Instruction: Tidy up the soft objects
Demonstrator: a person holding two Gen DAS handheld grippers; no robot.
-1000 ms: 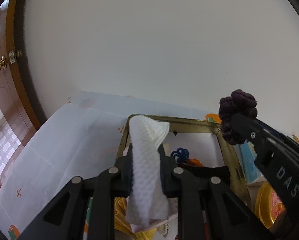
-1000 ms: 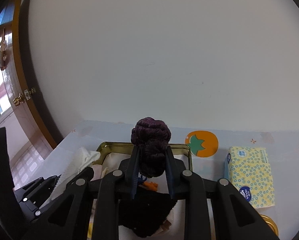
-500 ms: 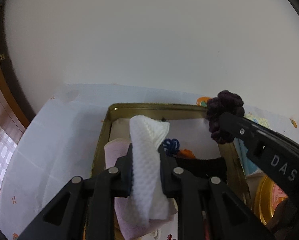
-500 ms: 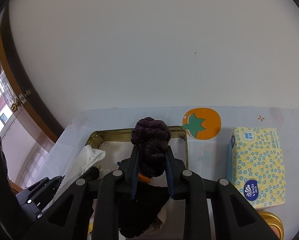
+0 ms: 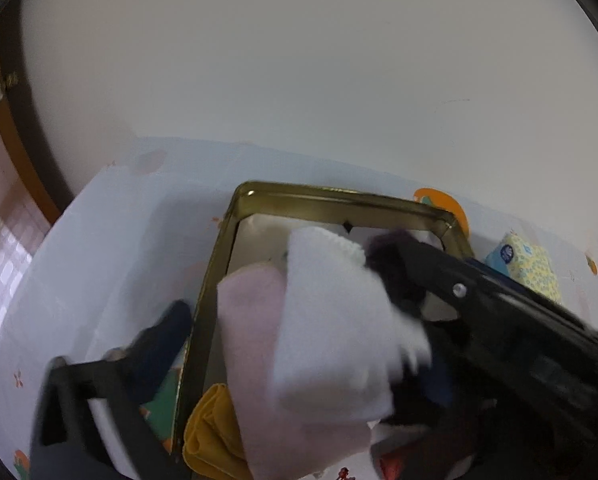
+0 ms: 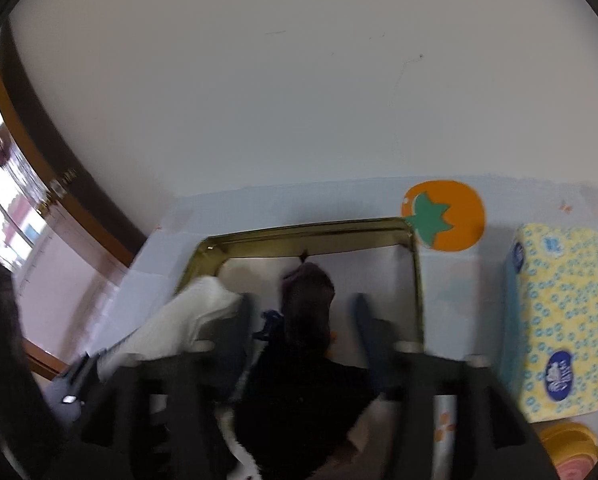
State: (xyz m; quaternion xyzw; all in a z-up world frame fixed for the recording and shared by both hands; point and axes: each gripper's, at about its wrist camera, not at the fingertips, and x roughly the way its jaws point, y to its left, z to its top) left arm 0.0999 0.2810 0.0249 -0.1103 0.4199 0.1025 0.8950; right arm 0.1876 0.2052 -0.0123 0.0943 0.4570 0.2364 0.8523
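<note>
Both sets of jaws are opening: the right gripper [image 6: 303,320] has its fingers spread clear of the purple scrunchie [image 6: 309,300] standing loose between them over the tin [image 6: 311,236], and the left gripper [image 5: 299,320] stands wide, the white cloth [image 5: 335,320] no longer pinched. The left view alone shows the pink cloth [image 5: 251,320] and yellow cloth [image 5: 211,428] in the tin. The right view alone shows the black cloth [image 6: 299,400] below the scrunchie.

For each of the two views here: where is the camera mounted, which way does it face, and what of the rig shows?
Left wrist: on the left claw, angled down over the gold tin; white cloth between opening jaws; right claw crosses.
Right wrist: on the right claw, same tilt; purple scrunchie between opening jaws.
Shared: tin, cloth, tissue pack.
</note>
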